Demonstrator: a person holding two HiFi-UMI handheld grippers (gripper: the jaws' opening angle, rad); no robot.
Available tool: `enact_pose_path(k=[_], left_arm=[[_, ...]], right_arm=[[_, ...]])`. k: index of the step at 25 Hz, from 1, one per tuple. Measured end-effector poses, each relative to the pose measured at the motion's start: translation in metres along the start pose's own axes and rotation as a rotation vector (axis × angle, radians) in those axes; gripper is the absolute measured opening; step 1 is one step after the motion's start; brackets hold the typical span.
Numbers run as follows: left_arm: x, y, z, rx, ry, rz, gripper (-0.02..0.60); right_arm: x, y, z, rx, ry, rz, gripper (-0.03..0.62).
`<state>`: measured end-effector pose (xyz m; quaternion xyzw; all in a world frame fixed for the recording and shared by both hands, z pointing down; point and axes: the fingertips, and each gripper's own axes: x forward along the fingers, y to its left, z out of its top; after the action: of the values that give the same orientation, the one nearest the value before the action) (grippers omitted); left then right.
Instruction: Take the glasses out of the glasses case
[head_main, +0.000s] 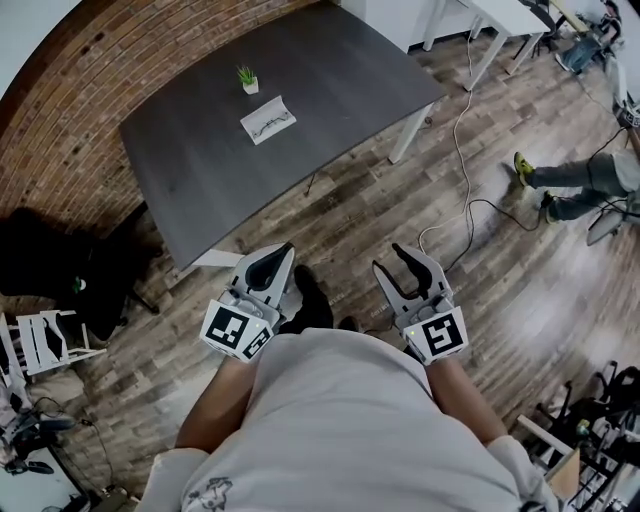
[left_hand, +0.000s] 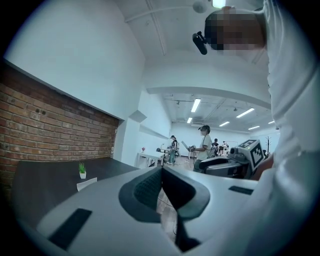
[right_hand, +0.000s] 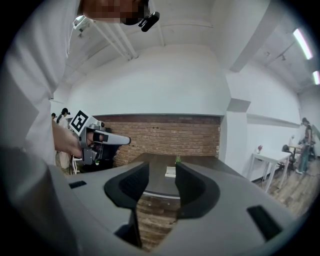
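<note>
A white glasses case (head_main: 268, 119) lies flat on the dark table (head_main: 330, 90), with a glasses shape showing on its top. It appears small and far off in the left gripper view (left_hand: 86, 184) and in the right gripper view (right_hand: 171, 171). Both grippers are held close to my body, above the wooden floor and short of the table's near edge. My left gripper (head_main: 268, 266) (left_hand: 161, 187) is shut with nothing in it. My right gripper (head_main: 408, 268) (right_hand: 162, 187) is open and empty.
A small potted plant (head_main: 247, 79) stands just behind the case. A black chair (head_main: 60, 265) sits left of the table. A cable (head_main: 462, 150) runs across the floor at right, where a person's legs (head_main: 575, 185) show. White tables (head_main: 500, 20) stand beyond.
</note>
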<state>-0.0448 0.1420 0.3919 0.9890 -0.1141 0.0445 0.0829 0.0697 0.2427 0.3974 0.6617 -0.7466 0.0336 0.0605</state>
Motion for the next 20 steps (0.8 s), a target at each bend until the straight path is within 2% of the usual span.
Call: enact_pose_path(k=[9,14,20], left_arm=[[0.026,0.099,0.02,-0.027,-0.018,0.017,0.011],[0.026,0.154,0.029,-0.039,-0.025,0.042,0.011],[0.02,0.192,0.036,-0.04,-0.044,0.064,0.011]], right_arm=[[0.111,-0.024,0.012,-0.033,0.038,0.021,0.172],[0.171,-0.022,0.028,-0.068,0.042,0.054,0.172],[0.223,-0.003,0.041,-0.093,0.043,0.132,0.172]])
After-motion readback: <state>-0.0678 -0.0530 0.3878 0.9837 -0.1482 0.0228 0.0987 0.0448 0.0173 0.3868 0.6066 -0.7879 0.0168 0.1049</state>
